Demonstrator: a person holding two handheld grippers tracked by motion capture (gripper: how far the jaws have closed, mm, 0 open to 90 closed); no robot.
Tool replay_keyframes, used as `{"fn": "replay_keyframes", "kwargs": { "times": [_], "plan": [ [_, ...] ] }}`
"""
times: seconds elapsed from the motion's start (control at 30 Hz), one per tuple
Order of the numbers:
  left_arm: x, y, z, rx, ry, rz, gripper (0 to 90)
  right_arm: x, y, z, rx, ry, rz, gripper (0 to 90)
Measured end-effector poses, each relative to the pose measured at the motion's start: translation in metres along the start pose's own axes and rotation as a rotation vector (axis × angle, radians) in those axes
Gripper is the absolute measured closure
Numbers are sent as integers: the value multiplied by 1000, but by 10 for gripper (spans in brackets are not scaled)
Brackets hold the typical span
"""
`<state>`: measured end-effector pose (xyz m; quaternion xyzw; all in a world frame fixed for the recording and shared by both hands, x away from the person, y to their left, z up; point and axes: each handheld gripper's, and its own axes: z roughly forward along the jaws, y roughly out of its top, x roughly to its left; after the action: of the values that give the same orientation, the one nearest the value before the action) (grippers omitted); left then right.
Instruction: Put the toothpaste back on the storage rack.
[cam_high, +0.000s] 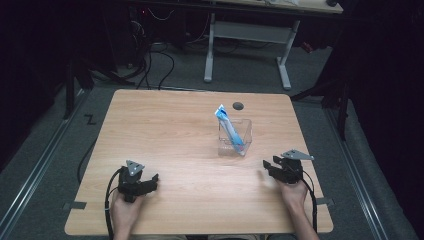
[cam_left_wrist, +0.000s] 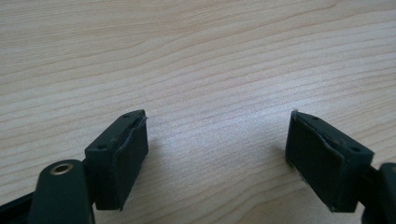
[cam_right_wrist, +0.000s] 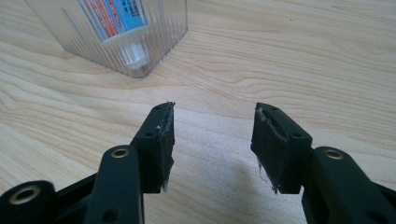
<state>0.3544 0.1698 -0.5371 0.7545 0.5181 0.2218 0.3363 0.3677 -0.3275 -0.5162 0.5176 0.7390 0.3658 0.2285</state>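
Right gripper (cam_high: 272, 165), jaws apart and empty, rests near the table's (cam_high: 165, 130) right edge; one clear container (cam_high: 235, 136) stands just beyond it, up and to its left; one blue tube (cam_high: 229, 129) leans inside, long axis tilted, flat end up, cap down; left gripper (cam_high: 150, 181) likewise open, well apart.

The worktop (cam_high: 165, 130) is pale wood with rounded corners and a dark round cable hole (cam_high: 238, 105) near its far edge. It stands on grey carpet (cam_high: 250, 75). Metal rails (cam_high: 37, 167) run along the floor on both sides. Beyond it stands a second desk (cam_high: 280, 5) on white legs (cam_high: 209, 50), with black cables (cam_high: 155, 65) lying loose on the floor to its left. The room around is dark; light falls mainly on the worktop and the floor close by.
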Motion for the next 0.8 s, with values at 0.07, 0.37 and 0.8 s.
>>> {"fn": "replay_keyframes", "kwargs": {
  "times": [0.07, 0.37, 0.8],
  "plan": [
    [0, 0, 0, 0, 0, 0, 215, 0, 0, 1, 5, -5, -6, 488],
    [0, 0, 0, 1, 0, 1, 215, 3, -2, 7, 15, -20, -23, 481],
    [0, 0, 0, 0, 0, 0, 215, 6, -4, 14, 36, -30, -37, 470]
  ]
}}
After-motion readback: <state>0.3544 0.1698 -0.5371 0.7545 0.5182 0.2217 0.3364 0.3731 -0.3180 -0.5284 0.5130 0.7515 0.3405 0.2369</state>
